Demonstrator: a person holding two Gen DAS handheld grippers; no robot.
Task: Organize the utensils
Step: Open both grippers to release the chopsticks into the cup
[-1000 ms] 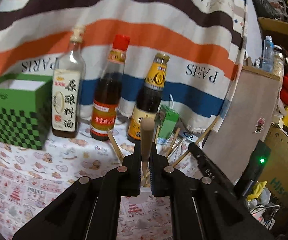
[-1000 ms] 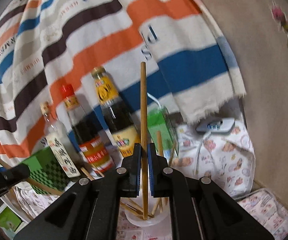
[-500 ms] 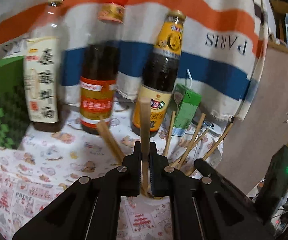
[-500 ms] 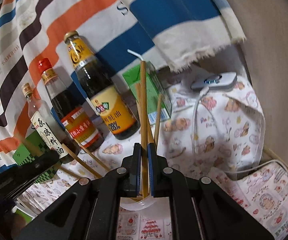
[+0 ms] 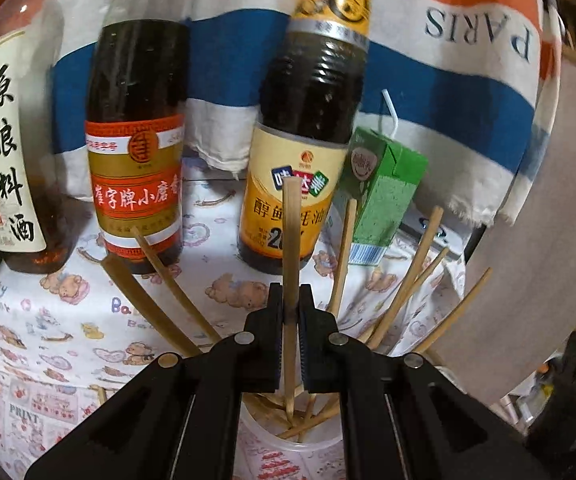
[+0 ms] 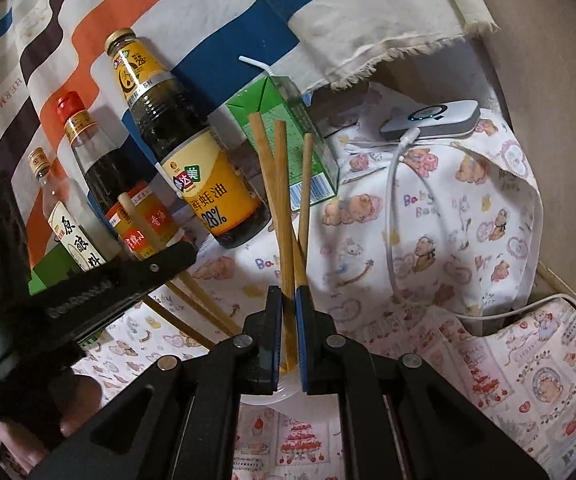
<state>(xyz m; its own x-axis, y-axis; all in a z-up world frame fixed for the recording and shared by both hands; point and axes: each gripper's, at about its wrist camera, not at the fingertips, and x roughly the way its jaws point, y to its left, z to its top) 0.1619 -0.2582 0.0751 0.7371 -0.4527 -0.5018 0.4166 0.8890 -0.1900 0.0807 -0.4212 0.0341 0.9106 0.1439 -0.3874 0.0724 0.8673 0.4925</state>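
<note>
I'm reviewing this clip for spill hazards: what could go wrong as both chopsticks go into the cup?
1. Both tongs crowd the same small plastic cup; the left tongs and right tongs might bump and tip it.
2. Chopsticks already in the cup fan outward, so the left chopstick may snag them.
3. The oyster sauce bottle stands just behind; a swing forward could knock it.

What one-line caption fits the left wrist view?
Left gripper lowers a chopstick into the clear cup of chopsticks, sauce bottles behind.

Right tongs (image 6: 289, 300) apparently pinch a chopstick (image 6: 282, 208) above the cup (image 6: 262, 398).
</note>
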